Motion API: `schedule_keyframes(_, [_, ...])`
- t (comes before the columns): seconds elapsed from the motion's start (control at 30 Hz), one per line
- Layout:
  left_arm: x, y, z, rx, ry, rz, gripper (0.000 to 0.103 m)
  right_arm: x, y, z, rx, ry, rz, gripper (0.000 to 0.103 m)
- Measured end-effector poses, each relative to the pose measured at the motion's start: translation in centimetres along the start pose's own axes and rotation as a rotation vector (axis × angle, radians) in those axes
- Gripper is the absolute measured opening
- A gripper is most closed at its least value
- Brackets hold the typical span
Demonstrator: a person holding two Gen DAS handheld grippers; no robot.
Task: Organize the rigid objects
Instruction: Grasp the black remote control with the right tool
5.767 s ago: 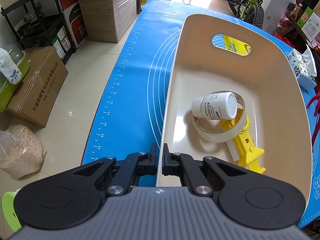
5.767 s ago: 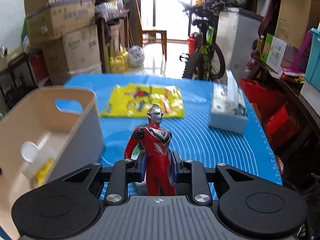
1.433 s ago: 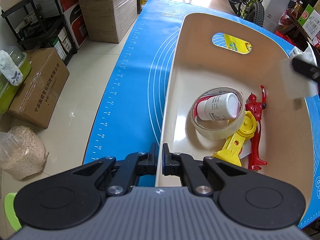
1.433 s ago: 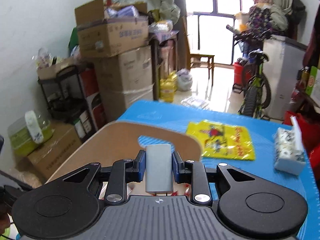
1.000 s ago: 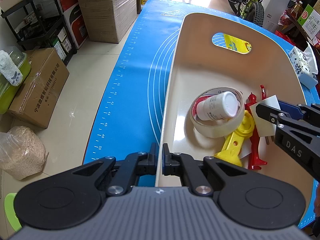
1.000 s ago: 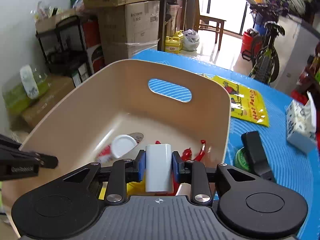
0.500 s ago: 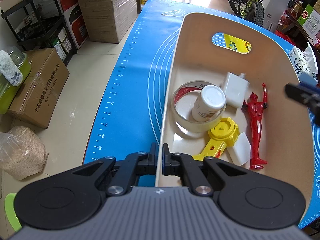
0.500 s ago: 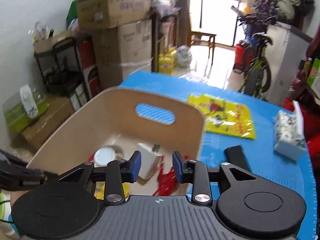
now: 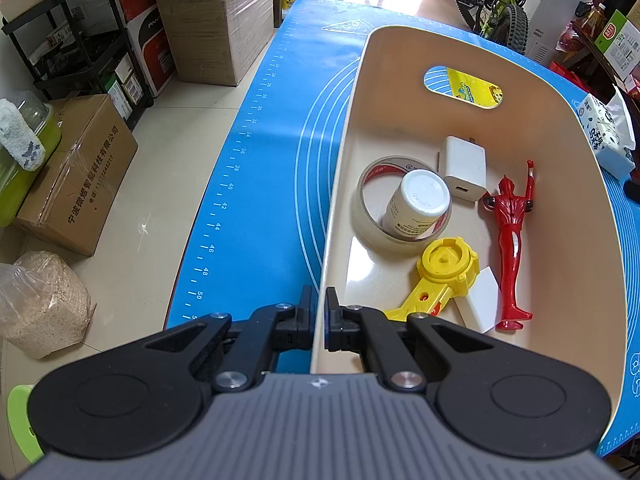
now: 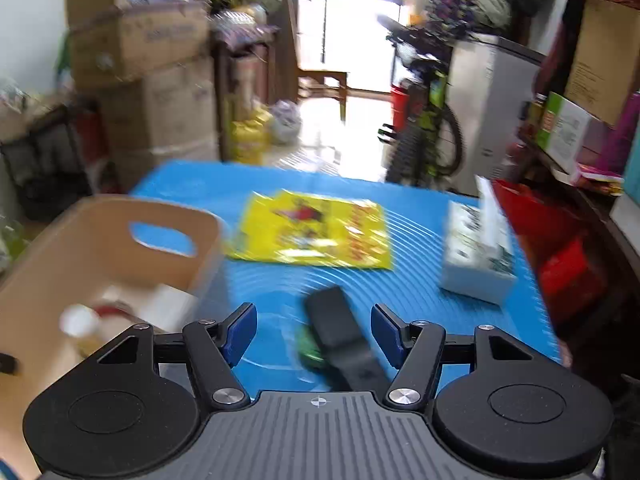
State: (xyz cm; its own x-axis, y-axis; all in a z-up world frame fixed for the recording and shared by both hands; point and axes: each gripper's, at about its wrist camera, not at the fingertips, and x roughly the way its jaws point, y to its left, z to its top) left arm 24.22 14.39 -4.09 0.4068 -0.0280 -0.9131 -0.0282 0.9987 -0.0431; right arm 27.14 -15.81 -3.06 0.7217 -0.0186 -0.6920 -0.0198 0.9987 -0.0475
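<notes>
Clamping the near wall of the beige bin (image 9: 568, 208), my left gripper (image 9: 319, 312) had its two jaws pressed together on the thin plastic rim, one outside and one inside. The bin stood on the blue mat (image 9: 276, 152). Inside it lay a white charger (image 9: 463, 168) near the far end, just beside a roll of clear tape (image 9: 366, 216) with a white bottle (image 9: 418, 204) leaning inside the ring. A red toy figure (image 9: 514, 240) lay stretched along the right wall, and a yellow plastic tool (image 9: 440, 276) lay nearer me, partly over a small white block (image 9: 482, 300).

My right gripper (image 10: 313, 334) was off to the right of the bin, above the mat, its blue-padded jaws apart and opening, gripping nothing. Beyond the gap between them, on the mat, lay a black oblong object (image 10: 340, 336) with something green (image 10: 306, 344) against its left side; motion blur kept me from telling what either was. Farther off lay a yellow packet (image 10: 316, 232) and a tissue pack (image 10: 476, 256).
</notes>
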Motion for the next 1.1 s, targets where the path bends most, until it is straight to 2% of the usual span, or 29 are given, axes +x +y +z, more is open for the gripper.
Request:
schedule_keyframes(0.2, [0.0,0.0,0.0,-0.001,0.001,-0.002,0.005,3.8,-1.5,-2.3,-0.047,0.116,-0.002,0.07])
schedule_keyframes(0.5, [0.0,0.0,0.0,0.0,0.001,0.0,0.005,7.1,-1.9,-3.5,-0.138,0.182,-0.018,0.07])
schedule_keyframes(0.87, [0.0,-0.1,0.0,0.001,0.001,0.001,0.005,8.7,-2.8,-3.2,-0.122,0.169,0.094,0.07])
schedule_keyframes(1.1, [0.1,-0.1,0.0,0.003,0.002,0.005,0.006,9.3,-3.9,-3.7,-0.111,0.118,0.164,0.07])
